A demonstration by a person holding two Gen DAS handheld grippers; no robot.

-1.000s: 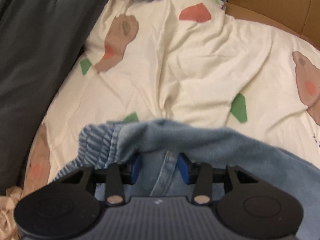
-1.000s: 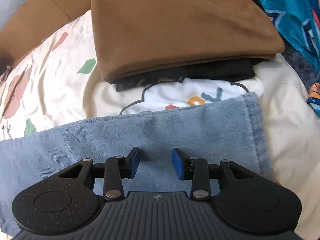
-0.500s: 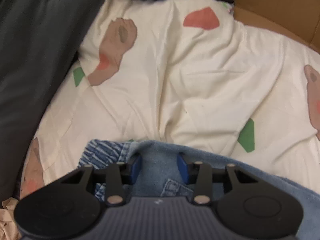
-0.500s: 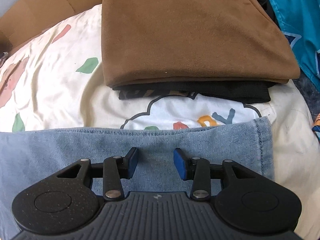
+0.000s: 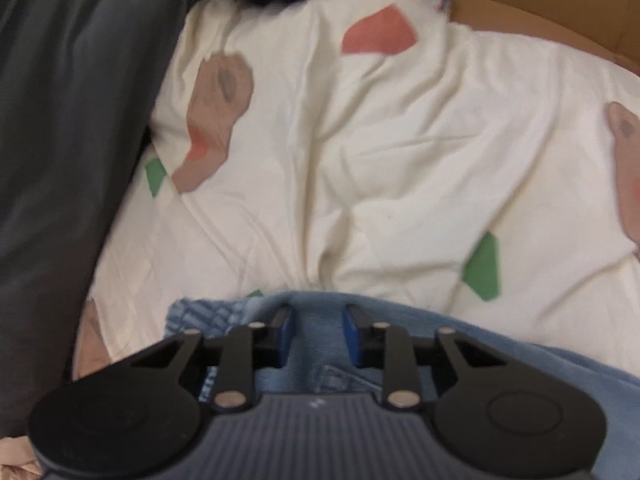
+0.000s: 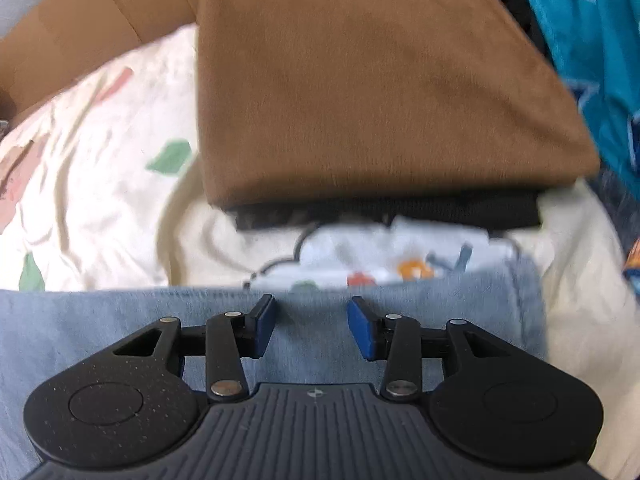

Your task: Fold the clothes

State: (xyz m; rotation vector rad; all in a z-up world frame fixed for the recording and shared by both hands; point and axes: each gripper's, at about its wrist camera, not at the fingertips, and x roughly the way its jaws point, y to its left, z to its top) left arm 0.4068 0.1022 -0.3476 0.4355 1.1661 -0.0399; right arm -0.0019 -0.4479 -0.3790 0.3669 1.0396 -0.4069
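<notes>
Light blue jeans [image 5: 316, 344] lie on a cream bedsheet [image 5: 380, 168] printed with coloured shapes. My left gripper [image 5: 319, 334] points down at their far edge, beside the gathered waistband [image 5: 200, 316]. Its jaws are closing, with a ridge of denim between the blue pads [image 5: 285, 334]. In the right wrist view the jeans [image 6: 120, 320] spread flat, the leg end [image 6: 524, 300] on the right. My right gripper [image 6: 312, 328] hovers open just short of the denim's far edge, with only flat cloth under the gap.
A folded brown garment [image 6: 380, 92] tops a stack with a black one [image 6: 400, 210] and a white printed shirt [image 6: 380, 256] right beyond the jeans. Teal cloth [image 6: 600, 48] lies far right. Dark grey fabric [image 5: 68, 160] lines the left; cardboard [image 5: 540, 4] stands behind.
Both grippers have slid forward over the jeans toward their far edge. The left jaws have narrowed around the denim. The right jaws keep the same gap.
</notes>
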